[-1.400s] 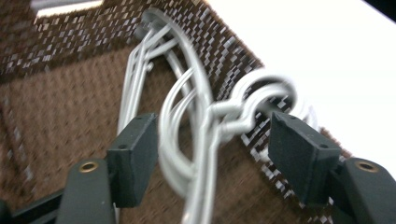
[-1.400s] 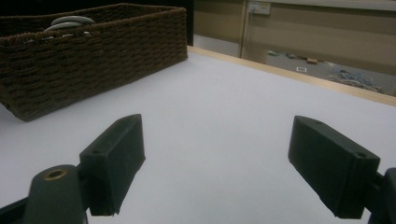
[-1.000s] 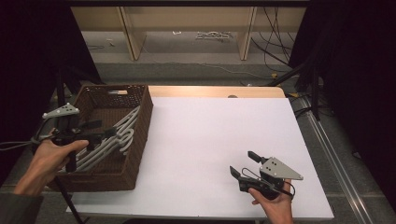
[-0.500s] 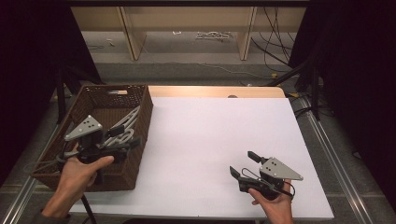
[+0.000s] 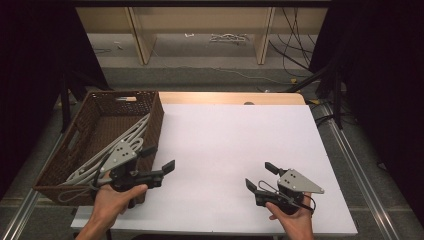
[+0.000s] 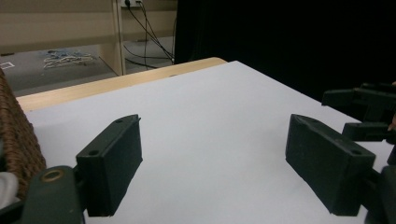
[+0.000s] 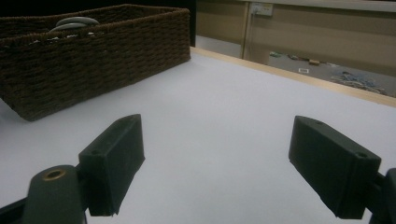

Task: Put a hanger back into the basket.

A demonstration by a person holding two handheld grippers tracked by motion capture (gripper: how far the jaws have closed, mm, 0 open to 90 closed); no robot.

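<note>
A brown wicker basket (image 5: pixel 95 145) stands on the left of the white table (image 5: pixel 230 135), with several grey hangers (image 5: pixel 117 145) lying in it. My left gripper (image 5: pixel 159 157) hovers just right of the basket's near corner, over the white surface. Its jaws have just been opening and stand wide with nothing between them (image 6: pixel 212 140). My right gripper (image 5: pixel 260 176) rests near the front right of the table, open and empty (image 7: pixel 215 140). The right gripper view shows the basket (image 7: pixel 93 56) and the grey hangers (image 7: pixel 74 22) to its far left.
A light wooden strip (image 5: pixel 230 97) runs along the table's far edge. Beyond it is a floor with cables (image 5: pixel 227 37) and wooden shelf legs. Metal rails (image 5: pixel 360 165) flank the table. In the left gripper view the other gripper (image 6: pixel 364 107) shows at the right edge.
My left hand has moved right and a little down, from over the basket out past its right wall onto the white table. The right hand has stayed put.
</note>
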